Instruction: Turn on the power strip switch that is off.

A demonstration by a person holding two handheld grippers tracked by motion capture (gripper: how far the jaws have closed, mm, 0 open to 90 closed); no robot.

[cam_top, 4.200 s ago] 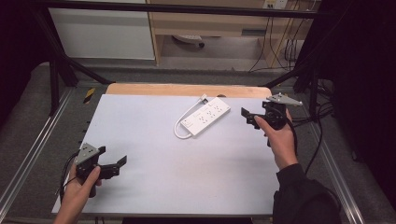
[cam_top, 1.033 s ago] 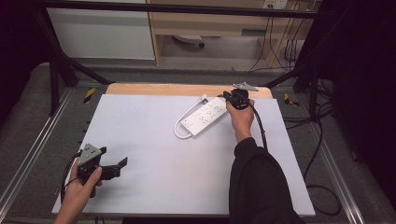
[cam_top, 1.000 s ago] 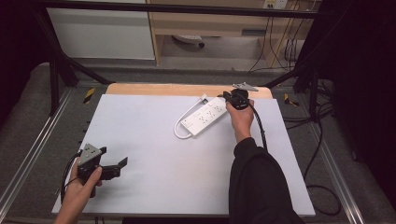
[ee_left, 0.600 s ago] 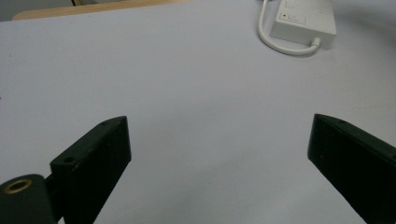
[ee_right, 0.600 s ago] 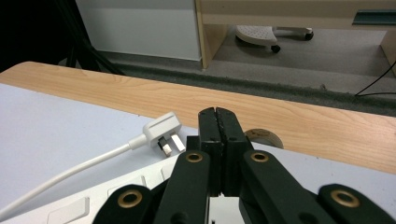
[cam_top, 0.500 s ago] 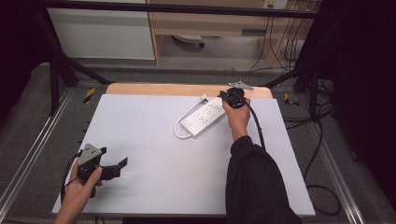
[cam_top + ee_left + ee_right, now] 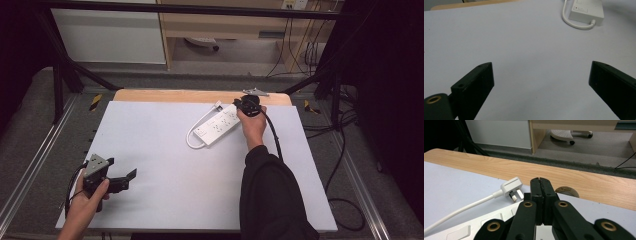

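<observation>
Right tool [image 7: 247, 104] sat at upper centre of frame over far end of power strip [image 7: 220, 125], jaws pressed together, nothing between them. Left tool [image 7: 116, 182] at lower left, jaws spread wide, empty. Likely step: pressing or nudging strip; best kept vertical, light, strip steadied. Strip white, long, multi-socket, lying diagonally on desk [image 7: 165, 200]; cord looped to white plug [image 7: 510, 187] lying unplugged near wooden edge.

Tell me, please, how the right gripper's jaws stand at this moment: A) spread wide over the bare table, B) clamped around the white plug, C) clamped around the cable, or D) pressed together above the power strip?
D: the right gripper has its jaws pressed together with nothing between them, above the power strip; the plug lies free beside it.
</observation>
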